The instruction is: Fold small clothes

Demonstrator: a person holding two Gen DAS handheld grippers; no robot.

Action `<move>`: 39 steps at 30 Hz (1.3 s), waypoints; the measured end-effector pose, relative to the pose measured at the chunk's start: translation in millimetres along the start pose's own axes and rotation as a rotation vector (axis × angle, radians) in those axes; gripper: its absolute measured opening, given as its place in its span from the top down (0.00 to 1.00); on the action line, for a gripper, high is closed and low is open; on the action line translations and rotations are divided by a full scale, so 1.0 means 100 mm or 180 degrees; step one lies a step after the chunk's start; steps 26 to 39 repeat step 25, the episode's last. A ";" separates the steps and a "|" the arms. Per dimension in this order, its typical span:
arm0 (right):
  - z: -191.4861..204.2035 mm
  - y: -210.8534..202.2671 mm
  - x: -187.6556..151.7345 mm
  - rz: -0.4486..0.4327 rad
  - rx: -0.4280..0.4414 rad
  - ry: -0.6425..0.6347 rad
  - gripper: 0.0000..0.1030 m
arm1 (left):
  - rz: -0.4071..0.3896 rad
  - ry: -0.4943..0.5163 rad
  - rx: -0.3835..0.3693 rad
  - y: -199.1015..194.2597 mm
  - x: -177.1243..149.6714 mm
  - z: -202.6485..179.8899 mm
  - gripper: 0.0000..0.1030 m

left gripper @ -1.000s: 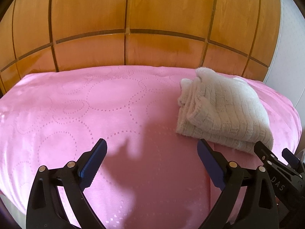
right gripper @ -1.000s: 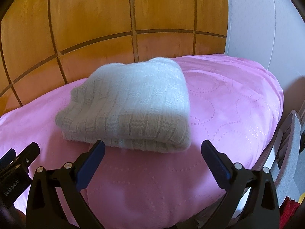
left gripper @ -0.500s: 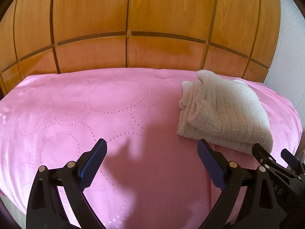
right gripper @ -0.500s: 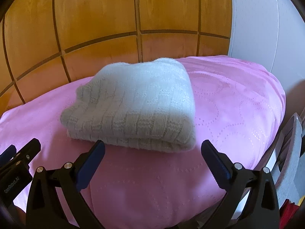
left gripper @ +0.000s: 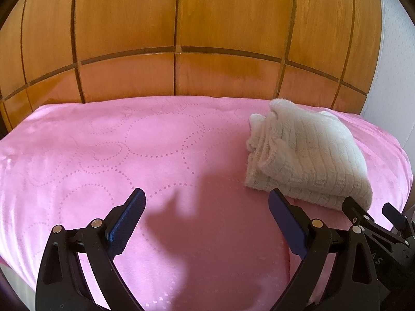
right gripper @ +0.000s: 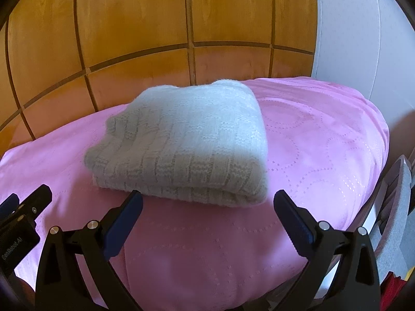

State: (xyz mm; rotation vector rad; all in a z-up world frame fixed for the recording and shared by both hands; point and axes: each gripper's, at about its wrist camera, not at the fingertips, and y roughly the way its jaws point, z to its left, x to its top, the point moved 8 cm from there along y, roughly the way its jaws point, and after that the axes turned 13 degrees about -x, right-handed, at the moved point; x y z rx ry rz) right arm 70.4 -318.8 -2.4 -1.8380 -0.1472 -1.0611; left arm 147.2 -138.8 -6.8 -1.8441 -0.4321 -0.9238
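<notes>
already folded, and nearer our right

plainly the biggest thing before us was the wooden headboard point(left gripper: 181, 26), its panels filling the back of both views, with a pale wall point(right gripper: 350, 39) off to the right. below it spread the pink bedcover point(left gripper: 129, 155), smooth and patterned with dotted circles, bare over most of its left half.

on the right part of that cover lay the knitted garment point(right gripper: 186, 145), a cream ribbed piece sitting as a thick folded bundle. we judged the folding itself to be done or very nearly so: the layers were stacked, the rounded fold faced our right gripper, and the looser stacked edges showed on the side toward the left gripper.

what mattered for any coming move was its bearing. from the right gripper point(right gripper: 207, 220) the bundle lay straight ahead and just beyond the fingertips, its long axis running across the view, left to right. from the left gripper point(left gripper: 207, 217) it lay well off to the right, its near corner just beside the right finger. so the right hand was the nearer one, by our reckoning.

both tools stood spread wide with nothing between the blue pads point(left gripper: 127, 220), apart from the cloth.
</notes>
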 end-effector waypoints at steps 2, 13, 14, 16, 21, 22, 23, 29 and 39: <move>0.00 -0.01 -0.01 0.0004 -0.0004 0.0010 0.02 | -0.0005 -0.0006 0.0002 -0.01 0.00 0.01 0.08; 0.02 -0.01 -0.03 0.0026 0.0004 -0.0007 0.02 | -0.0069 0.0008 -0.0002 -0.03 0.01 -0.01 0.08; 0.02 0.00 -0.04 0.0033 0.0006 -0.0006 0.02 | -0.0068 0.0007 -0.0018 -0.03 0.00 -0.01 0.08; 0.02 0.01 -0.04 0.0043 0.0010 0.0000 0.02 | -0.0046 -0.0005 -0.0027 -0.01 -0.01 -0.01 0.08; 0.01 0.01 -0.03 0.0033 0.0021 0.0026 0.02 | 0.0046 -0.0070 0.0037 0.05 -0.06 0.04 0.08; 0.01 0.01 -0.03 0.0028 0.0020 0.0031 0.02 | 0.0065 -0.0092 0.0049 0.07 -0.07 0.05 0.08; 0.01 0.01 -0.02 0.0020 0.0025 0.0023 0.02 | 0.0075 -0.0106 0.0052 0.08 -0.08 0.06 0.08; -0.01 0.00 0.02 -0.0016 0.0014 0.0013 0.02 | 0.0102 -0.0127 0.0070 0.11 -0.11 0.09 0.08; -0.01 0.00 0.02 -0.0016 0.0014 0.0013 0.02 | 0.0102 -0.0127 0.0070 0.11 -0.11 0.09 0.08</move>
